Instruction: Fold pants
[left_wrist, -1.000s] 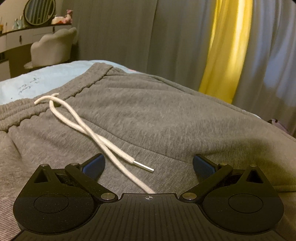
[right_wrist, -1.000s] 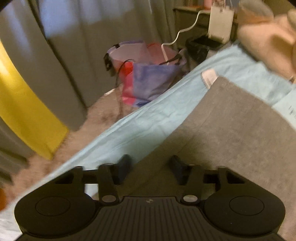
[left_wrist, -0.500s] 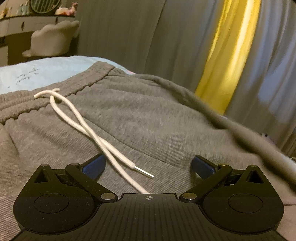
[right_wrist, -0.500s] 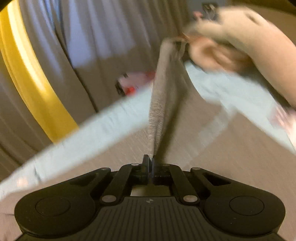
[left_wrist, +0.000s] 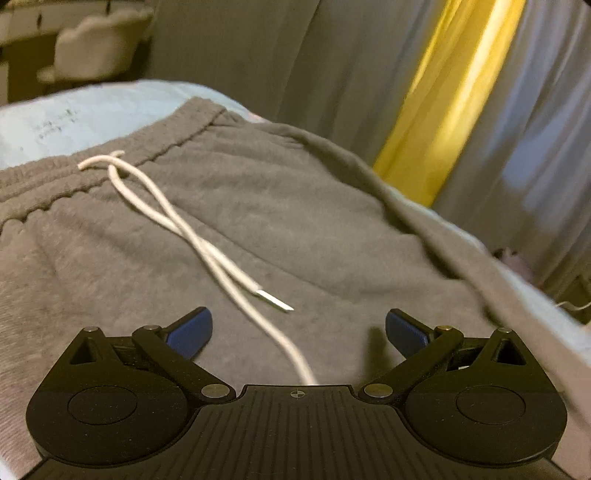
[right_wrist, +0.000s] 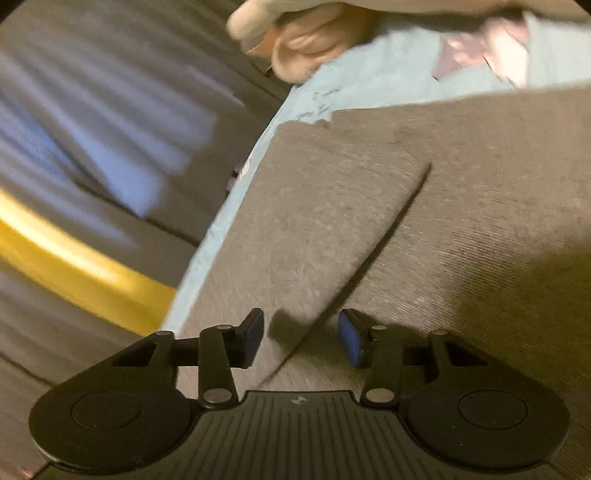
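Carried across since the earlier frame, the pants (right_wrist: 369, 206) leg lies doubled at 12 o'clock of the right gripper (right_wrist: 301, 338), whose empty jaws are opening. Left gripper (left_wrist: 295, 328) hovers spread near the drawstring (left_wrist: 177, 221). Lengthwise fold done; next likely needs regripping.

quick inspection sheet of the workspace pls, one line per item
surface: light blue bed sheet, mostly covered
job's things: grey knit sweatpants spread flat, one folded layer lying over the rest; white drawstring loose on top
clutter: nothing seen
grippers: left tool open above the fabric; right tool opening, fold edge between its pads, not pinched
cables: nothing seen clearly
surroundings: grey curtains with a yellow strip; cream chair
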